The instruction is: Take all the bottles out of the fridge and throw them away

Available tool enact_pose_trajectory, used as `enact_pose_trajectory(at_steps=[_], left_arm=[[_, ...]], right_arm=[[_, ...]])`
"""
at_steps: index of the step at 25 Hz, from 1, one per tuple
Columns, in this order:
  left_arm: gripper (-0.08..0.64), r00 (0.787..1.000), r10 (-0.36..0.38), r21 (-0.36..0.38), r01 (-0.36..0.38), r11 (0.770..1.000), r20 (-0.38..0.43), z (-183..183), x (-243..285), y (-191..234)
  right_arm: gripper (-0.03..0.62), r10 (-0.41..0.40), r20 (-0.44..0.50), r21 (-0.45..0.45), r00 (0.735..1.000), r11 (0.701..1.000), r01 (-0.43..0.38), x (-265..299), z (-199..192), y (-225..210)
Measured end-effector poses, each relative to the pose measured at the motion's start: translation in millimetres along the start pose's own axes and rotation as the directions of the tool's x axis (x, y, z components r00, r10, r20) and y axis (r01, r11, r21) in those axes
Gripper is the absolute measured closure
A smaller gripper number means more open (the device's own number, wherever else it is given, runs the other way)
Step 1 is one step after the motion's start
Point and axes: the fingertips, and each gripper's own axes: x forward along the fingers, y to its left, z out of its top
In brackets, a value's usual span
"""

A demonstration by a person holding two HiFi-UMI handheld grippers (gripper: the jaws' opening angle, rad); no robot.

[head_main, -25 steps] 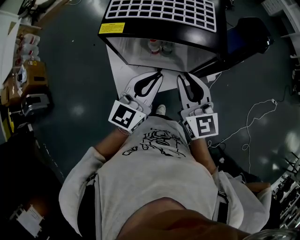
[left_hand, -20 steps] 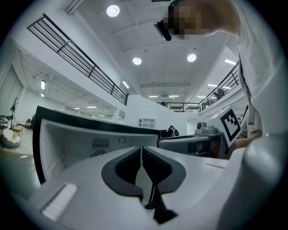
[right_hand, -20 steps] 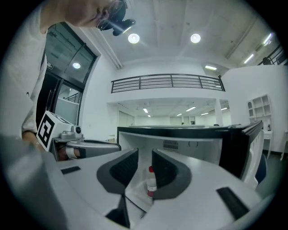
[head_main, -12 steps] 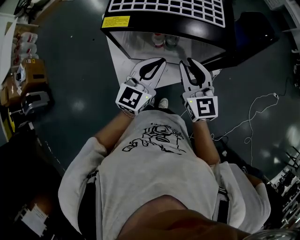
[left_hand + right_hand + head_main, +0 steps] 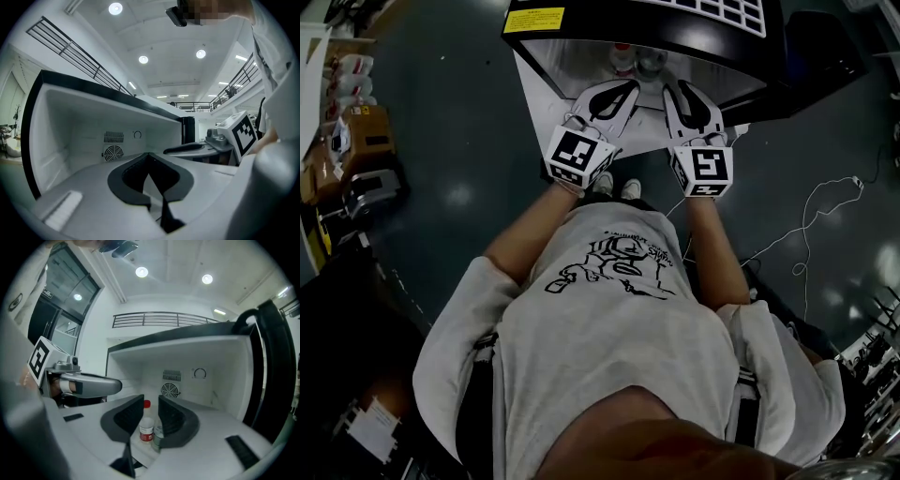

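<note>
While the person bends over the open fridge, both claws point into its mouth, side by side. Count: 2 claws, 2 bottles, 1 fridge.

Left claw: tips together, nothing btwn them, held at the fridge's front edge.

Right claw: jaws apart, have just been opening, nothing pinched. In the right gripper view both bottles show thru its gap, standing further inside the fridge on its floor. No. 1 is a red-capped bottle w/ a red label, upright. No. 2 is a clear bottle just beside it, partly hidden behind the jaw on that side. Neither pad presses on either one.

From the head view the same 2 bottles sit just past the claw tips, near the middle of the fridge opening.

On the fridge's back wall: 1 round fan vent w/ a slotted grille above it, & 1 dial off to the side.

On the floor in front of the fridge are the person's 2 shoes, below the claws. A white cable lies loose on the dark floor, well apart from the fridge.
</note>
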Motion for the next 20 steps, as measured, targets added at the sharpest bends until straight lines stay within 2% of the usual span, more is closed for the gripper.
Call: enact_pose_trajectory(at_steps=[13, 20], left_arm=[[0.551, 0.999, 0.023, 0.075, -0.021, 0.997, -0.028, -29, 36, 21], [0.551, 0.999, 0.025, 0.080, -0.021, 0.997, -0.045, -47, 51, 33]], right_arm=[[0.495, -0.011, -0.041, -0.025, 0.999, 1.000, 0.010, 41, -30, -21], [0.472, -0.013, -0.060, -0.034, 0.998, 0.999, 0.011, 68, -44, -32]])
